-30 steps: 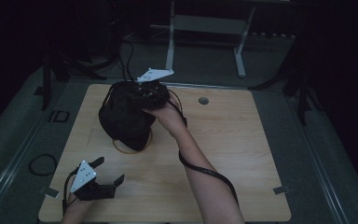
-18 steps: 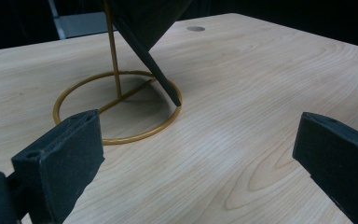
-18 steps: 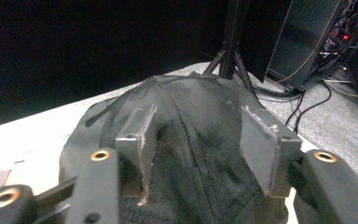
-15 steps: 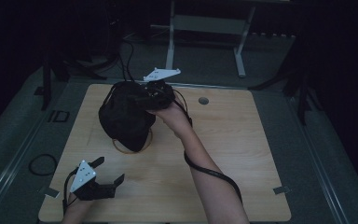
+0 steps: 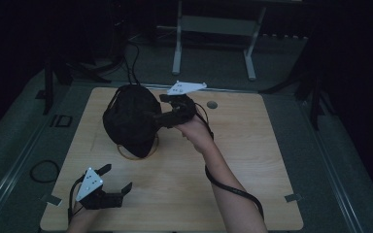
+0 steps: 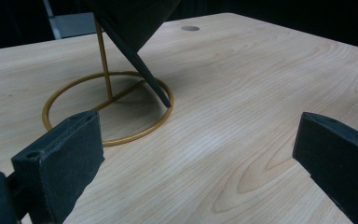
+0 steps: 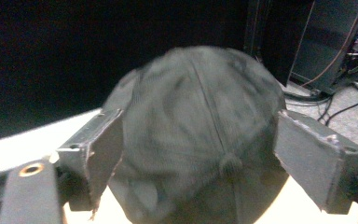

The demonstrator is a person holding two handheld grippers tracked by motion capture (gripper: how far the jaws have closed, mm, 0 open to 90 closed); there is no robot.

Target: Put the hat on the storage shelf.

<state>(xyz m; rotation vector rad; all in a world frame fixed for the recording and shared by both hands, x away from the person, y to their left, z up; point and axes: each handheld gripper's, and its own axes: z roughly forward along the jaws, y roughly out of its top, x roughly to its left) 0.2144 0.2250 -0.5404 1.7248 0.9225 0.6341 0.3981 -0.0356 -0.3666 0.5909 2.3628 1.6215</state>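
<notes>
A black cap (image 5: 128, 121) sits on a gold wire stand (image 5: 143, 151) at the back left of the wooden table (image 5: 252, 160). My right gripper (image 5: 158, 109) is level with the cap's right side, open, pointing left at it. In the right gripper view the blurred cap (image 7: 200, 130) lies between the spread jaws of that gripper (image 7: 198, 140); I cannot tell if they touch it. My left gripper (image 5: 118, 176) rests open near the front left corner. In the left gripper view, beyond the gripper (image 6: 196, 154), stand the stand's pole and ring (image 6: 103, 56) under the cap (image 6: 126, 18).
A round cable hole (image 5: 212, 104) is in the tabletop behind the right hand. The right gripper's cable trails along the forearm. A loop of cable (image 5: 43, 171) lies on the floor at left, and a metal frame (image 5: 213, 24) stands beyond the table.
My right gripper has shifted to the right and slightly nearer, away from the cap's top. The cap stays on the stand, and the left gripper has not moved.
</notes>
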